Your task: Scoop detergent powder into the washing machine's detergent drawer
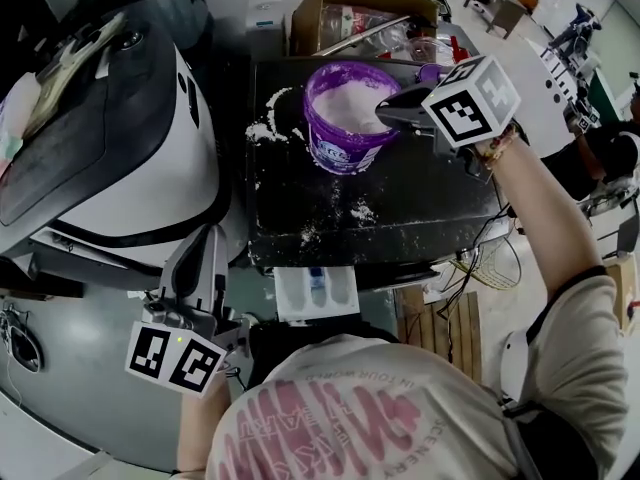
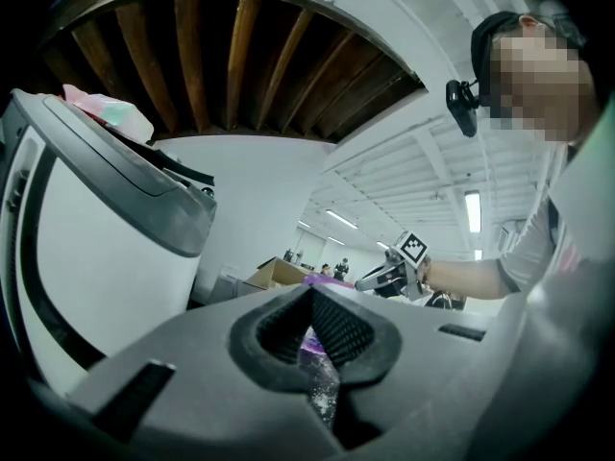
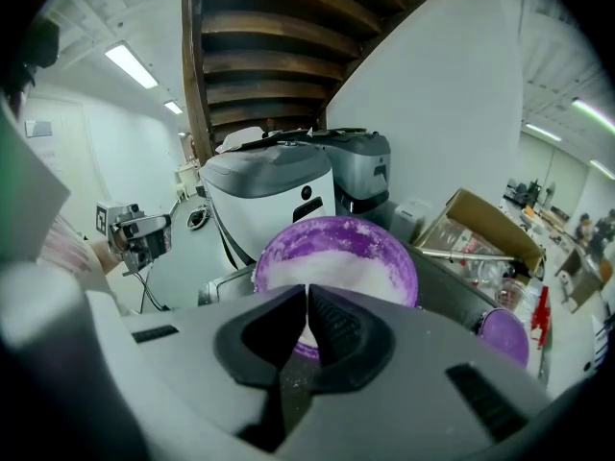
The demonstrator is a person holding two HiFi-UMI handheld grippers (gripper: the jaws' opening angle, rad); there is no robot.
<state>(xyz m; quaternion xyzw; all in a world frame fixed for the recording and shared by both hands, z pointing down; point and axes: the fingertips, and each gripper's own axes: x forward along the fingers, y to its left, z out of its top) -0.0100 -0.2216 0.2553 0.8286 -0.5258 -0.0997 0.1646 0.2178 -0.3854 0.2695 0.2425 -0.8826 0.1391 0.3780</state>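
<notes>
Powder tub (image 1: pixel 340 153) directly under right gripper (image 1: pixel 383 116), its jaws clenched together over the rim.

You stand at a black table (image 1: pixel 400 218) with a cardboard box (image 1: pixel 345 8) at its 12 o'clock edge and a wooden pallet (image 1: pixel 445 328) at 5 o'clock, while dark wooden beams (image 3: pixel 269 27), a white wall (image 3: pixel 442 94) and strip lights (image 3: pixel 130 65) show overhead

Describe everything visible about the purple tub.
The purple tub is a round, open, plastic-looking bucket standing upright near the far edge of the black table. It holds white powder, which also coats its inner wall; a printed label wraps its side. Some spilled powder lies beside it. The right hand-held gripper reaches over its rim.
</notes>
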